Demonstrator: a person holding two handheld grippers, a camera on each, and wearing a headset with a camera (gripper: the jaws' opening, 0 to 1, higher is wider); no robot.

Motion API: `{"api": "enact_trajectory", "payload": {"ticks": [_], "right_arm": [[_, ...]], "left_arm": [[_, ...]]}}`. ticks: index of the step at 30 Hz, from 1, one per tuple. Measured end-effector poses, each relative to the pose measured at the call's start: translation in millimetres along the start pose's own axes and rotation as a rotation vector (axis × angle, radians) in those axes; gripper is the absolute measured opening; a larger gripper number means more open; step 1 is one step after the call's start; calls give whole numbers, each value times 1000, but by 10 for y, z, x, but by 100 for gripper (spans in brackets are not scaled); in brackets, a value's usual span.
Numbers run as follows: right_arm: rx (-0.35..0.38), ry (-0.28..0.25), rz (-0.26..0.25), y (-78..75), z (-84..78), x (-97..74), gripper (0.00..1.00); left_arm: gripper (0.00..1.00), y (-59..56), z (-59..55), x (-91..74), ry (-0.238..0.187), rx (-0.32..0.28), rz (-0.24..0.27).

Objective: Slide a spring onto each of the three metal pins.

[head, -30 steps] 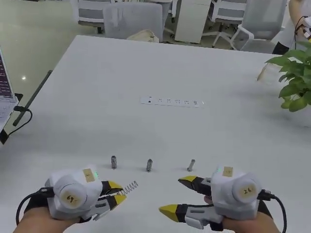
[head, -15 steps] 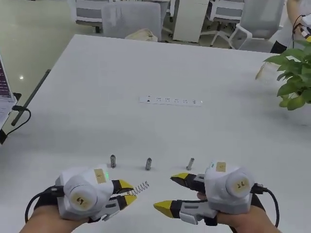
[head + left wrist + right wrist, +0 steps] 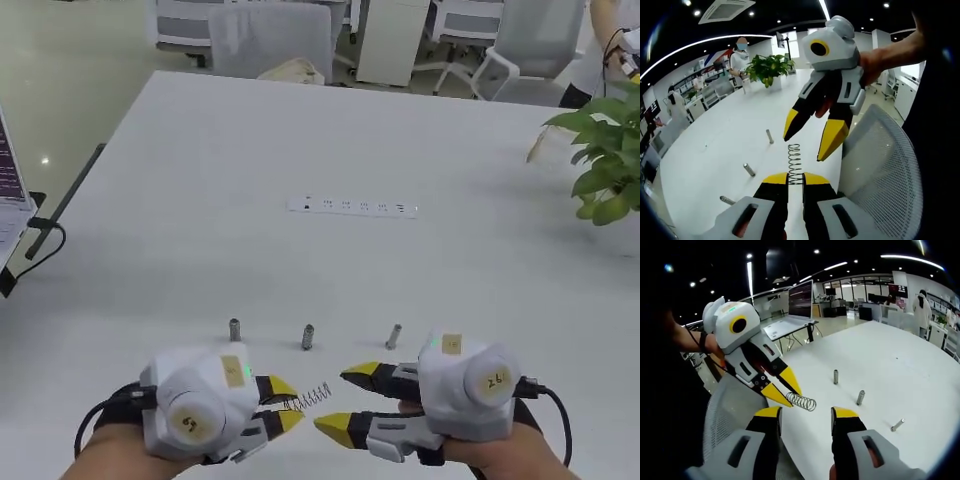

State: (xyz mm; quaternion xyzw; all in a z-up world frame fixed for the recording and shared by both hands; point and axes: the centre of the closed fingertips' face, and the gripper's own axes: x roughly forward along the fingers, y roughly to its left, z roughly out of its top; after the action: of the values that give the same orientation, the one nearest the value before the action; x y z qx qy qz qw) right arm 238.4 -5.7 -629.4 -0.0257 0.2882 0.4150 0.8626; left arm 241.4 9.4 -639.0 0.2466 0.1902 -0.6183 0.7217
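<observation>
White tabletop [image 3: 300, 140], and the middle pin [image 3: 308, 337] is our marker. The left tongs [image 3: 292, 405], on the person's side of that pin and a touch to its left, are clenched on one end of the spring [image 3: 313, 394]. The right tongs [image 3: 332, 400], on the person's side too and a touch to its right, are released — jaws spread wide. The spring hangs just short of the middle pin, its free end close to the right tongs' tips. The left pin [image 3: 235, 329] and right pin [image 3: 394, 335] flank the middle pin — all three standing in a row.
</observation>
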Motion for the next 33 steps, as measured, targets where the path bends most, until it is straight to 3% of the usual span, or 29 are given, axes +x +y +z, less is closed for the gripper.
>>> {"api": "enact_trajectory", "payload": {"ticks": [5,10,17,28,33], "right_arm": [[15,-8,24,42,2,17,29],[13,-3,50,88,-23,46,21],[25,-20,66,87,12,31,11],[17,-1,82,101,7,30,10],[-27,25,83,99,70,17,10]], "left_arm": [[2,-35,34,9,0,26,-17],[2,-67,7,22,26,96,-32],[2,-84,-33,6,39,112,-43],[2,-87,-43,44,55,142,-54],[2,-57,-4,89,46,135,-50]]}}
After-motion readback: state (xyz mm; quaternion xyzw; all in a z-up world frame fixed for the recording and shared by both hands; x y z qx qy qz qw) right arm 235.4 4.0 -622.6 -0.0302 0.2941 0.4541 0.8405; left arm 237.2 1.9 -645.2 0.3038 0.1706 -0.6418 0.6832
